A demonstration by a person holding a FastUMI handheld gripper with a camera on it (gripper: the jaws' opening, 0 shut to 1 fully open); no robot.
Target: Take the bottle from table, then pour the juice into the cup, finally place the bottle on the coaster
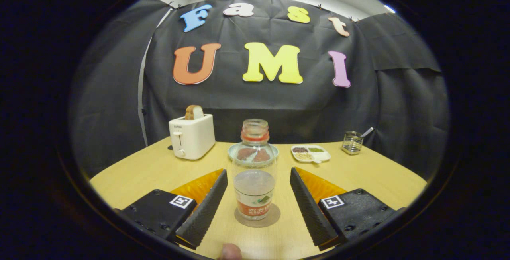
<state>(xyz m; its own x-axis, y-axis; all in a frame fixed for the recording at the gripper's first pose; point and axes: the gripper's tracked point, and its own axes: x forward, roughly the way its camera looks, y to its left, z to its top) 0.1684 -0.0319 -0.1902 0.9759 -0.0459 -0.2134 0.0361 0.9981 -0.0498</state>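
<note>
The clear plastic bottle [254,172] is stood upright, long axis vertical, uncapped mouth up, on a round coaster [274,217] upon the pale wood-grain table [358,172]. The gripper [258,176] is held level, its ridged fingers [205,208] spread wide either side of the bottle, untouched. A bluish cup [233,151] is seen just behind.

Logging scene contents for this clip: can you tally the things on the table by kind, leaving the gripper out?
Bottle, standing between the open gripper fingers: 1
Coaster under the bottle: 1
Plate behind the bottle: 1
Toaster with bread: 1
Divided tray: 1
Wire holder: 1
Total: 6
</note>
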